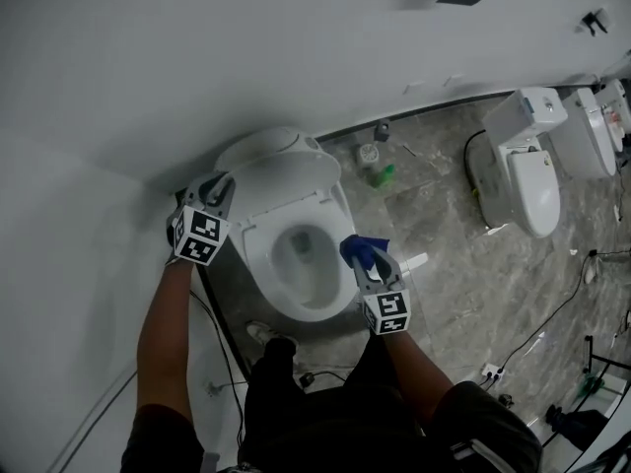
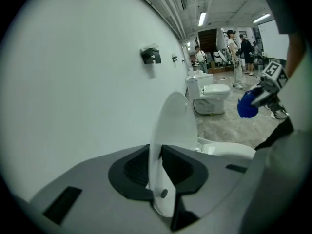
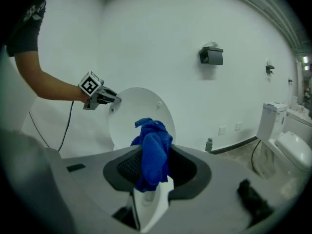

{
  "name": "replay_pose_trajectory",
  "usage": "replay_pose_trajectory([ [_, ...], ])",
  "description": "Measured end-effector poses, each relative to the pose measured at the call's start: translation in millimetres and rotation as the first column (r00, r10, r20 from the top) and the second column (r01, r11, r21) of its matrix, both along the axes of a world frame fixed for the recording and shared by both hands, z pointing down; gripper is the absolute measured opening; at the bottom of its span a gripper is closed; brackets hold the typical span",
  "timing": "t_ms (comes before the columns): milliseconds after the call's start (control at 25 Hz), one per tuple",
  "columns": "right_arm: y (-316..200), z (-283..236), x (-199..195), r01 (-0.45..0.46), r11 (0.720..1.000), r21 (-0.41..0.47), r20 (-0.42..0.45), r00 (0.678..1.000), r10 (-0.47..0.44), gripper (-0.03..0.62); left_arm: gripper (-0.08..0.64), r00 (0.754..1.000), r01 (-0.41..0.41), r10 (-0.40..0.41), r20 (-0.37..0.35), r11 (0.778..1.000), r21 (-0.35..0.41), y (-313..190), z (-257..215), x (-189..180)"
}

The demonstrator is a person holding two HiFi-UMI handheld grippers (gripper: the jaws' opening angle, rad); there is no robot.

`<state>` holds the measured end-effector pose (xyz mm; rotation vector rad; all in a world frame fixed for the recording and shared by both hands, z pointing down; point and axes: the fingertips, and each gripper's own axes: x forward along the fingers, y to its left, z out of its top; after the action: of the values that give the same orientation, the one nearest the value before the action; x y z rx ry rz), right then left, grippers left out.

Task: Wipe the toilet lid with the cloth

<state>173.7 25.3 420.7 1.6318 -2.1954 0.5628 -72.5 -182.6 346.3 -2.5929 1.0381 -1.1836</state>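
White plastic toilet lid (image 1: 271, 156) stands raised near the wall (image 1: 197, 47), its left edge pinched narrowly between the fingers (image 2: 132, 172) of the left gripper (image 1: 222, 187). Risk: the smooth, thin rim slips free and the lid drops onto the seat (image 1: 258, 259). Further right, the right gripper (image 1: 371, 262) clamps the bunched blue cloth (image 1: 361, 250), apart from the lid. Wiping pressure may drag the loose bunch out.

Toilet lid (image 1: 281, 158) — white, upright, w/ edge in left gripper (image 1: 223, 183); blue cloth (image 1: 363, 251) bunched in right gripper (image 1: 374, 263).
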Motion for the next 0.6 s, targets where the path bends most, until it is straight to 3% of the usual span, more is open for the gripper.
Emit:
replay_pose_trajectory([
  [200,4,-13,35,-0.103,0.994,0.02,0.014,0.995,0.103,0.13,0.051,0.991,-0.133,0.133,-0.001,0.99,0.038,77,-5,11],
  [400,-6,-37,73,-0.224,0.972,0.076,0.021,0.974,0.223,0.13,0.046,0.965,-0.262,0.263,0.004,0.965,-0.024,171,26,33],
  [600,-6,-34,71,-0.194,0.977,0.088,-0.014,0.98,0.196,0.13,0.086,0.944,-0.325,0.327,0.049,0.945,-0.038,244,63,44],
])
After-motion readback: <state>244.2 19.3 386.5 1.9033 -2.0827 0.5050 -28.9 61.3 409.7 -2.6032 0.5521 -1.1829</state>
